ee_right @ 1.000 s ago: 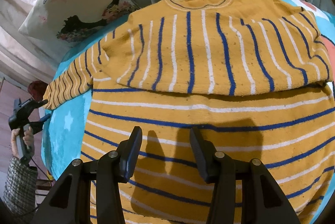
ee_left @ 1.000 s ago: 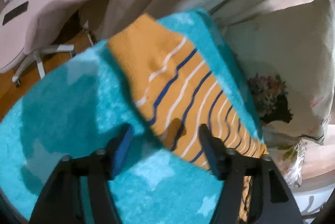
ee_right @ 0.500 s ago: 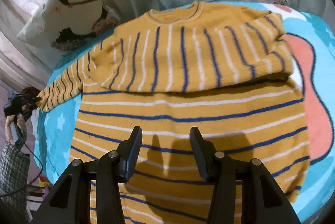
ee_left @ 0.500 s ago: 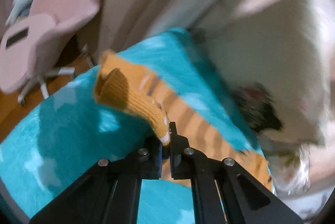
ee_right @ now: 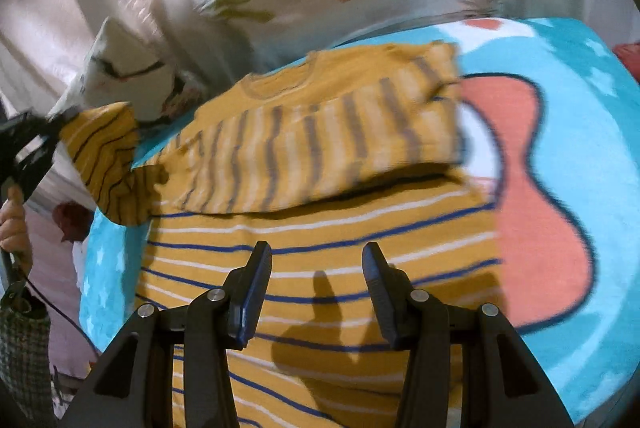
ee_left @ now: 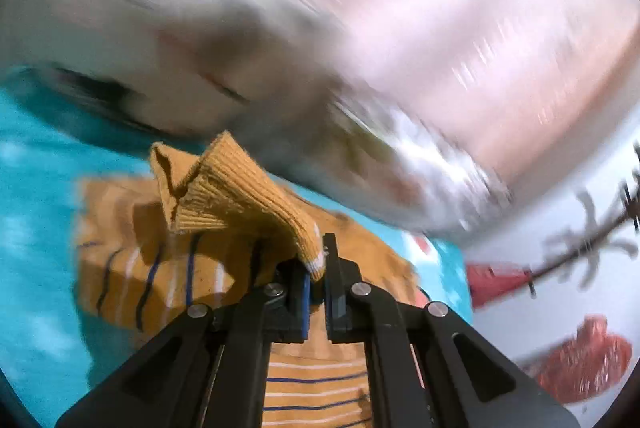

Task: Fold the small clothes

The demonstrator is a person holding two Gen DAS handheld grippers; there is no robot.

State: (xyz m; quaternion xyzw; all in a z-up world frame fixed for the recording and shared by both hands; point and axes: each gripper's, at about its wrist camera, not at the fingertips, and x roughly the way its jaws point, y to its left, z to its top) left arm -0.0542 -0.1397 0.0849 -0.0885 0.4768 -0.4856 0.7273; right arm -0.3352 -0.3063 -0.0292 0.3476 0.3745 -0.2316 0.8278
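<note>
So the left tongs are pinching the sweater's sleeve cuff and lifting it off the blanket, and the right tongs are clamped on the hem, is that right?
Not quite. The right tongs are open and hold nothing; they hover over the sweater, as the right wrist view shows. The rest stands: the left tongs pinch the sleeve cuff, lifted above the blanket.

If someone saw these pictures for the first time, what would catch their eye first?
The mustard sweater with blue and white stripes, spread over a turquoise blanket. Next, the left gripper, pinching the sweater's ribbed cuff and holding the sleeve up. The right gripper hangs open above the sweater's body.
</note>
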